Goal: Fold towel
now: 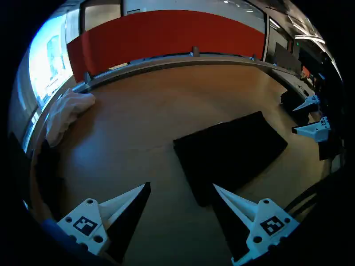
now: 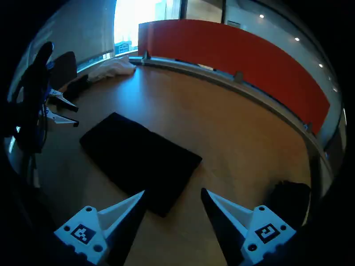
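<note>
Your smooth wooden table has lots of bare room, red wall along its far edge | soft black towel lies mid-table, a flat rectangle | crumpled white cloth near far corner | left claw and right claw gape wide, holding nothing

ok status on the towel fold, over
Left gripper open, empty. Right gripper open, empty. Towel flat on table, not gripped. White cloth heaped at far edge, well apart.
</note>
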### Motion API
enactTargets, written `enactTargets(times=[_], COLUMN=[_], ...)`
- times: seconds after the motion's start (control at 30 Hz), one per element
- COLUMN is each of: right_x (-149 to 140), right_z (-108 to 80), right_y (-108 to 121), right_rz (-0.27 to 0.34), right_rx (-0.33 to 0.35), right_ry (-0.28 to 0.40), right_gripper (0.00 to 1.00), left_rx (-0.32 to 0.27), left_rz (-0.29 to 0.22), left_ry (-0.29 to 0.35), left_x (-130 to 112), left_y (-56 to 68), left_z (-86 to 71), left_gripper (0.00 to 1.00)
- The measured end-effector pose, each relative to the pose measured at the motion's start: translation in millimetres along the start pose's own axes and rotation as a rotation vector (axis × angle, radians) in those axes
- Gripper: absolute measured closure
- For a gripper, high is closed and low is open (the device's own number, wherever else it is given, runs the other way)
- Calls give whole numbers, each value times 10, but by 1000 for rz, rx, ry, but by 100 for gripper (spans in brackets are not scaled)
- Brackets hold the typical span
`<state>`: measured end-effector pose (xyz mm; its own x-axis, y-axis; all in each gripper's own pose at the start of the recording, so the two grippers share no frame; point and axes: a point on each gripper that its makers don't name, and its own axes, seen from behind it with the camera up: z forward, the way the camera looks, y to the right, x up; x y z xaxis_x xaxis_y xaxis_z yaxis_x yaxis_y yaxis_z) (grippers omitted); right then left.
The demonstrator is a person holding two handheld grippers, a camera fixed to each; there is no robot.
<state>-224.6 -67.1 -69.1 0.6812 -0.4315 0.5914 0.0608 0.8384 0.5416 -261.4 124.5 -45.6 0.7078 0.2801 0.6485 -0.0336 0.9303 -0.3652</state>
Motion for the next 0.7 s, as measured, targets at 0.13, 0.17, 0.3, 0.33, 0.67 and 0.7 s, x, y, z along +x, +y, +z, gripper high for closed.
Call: enactTargets(times=[0.13, 0.17, 0.3, 0.33, 0.67, 0.7], right_x=[-30, -38, -50, -52, -112, -128], right_z=[18, 25, 55, 61, 132, 142], right_y=[-49, -61, -113, -126, -181, -185], right_rz=[-17, -22, -43, -49, -85, -88], right_rx=[18, 23, 40, 44, 70, 72], right_ry=[-8, -10, -15, -16, -30, -32], right_gripper=[12, 12, 12, 12, 12, 12], left_rx=[17, 20, 36, 39, 70, 73], left_rz=[-19, -25, -51, -57, -108, -114], left_ry=[4, 5, 8, 8, 15, 15], left_x=[-66, -84, -157, -175, -300, -313], left_y=[-38, -47, -95, -107, -209, -216], left_z=[-92, -116, -210, -229, -401, -417], left_gripper=[7, 7, 7, 7, 7, 7])
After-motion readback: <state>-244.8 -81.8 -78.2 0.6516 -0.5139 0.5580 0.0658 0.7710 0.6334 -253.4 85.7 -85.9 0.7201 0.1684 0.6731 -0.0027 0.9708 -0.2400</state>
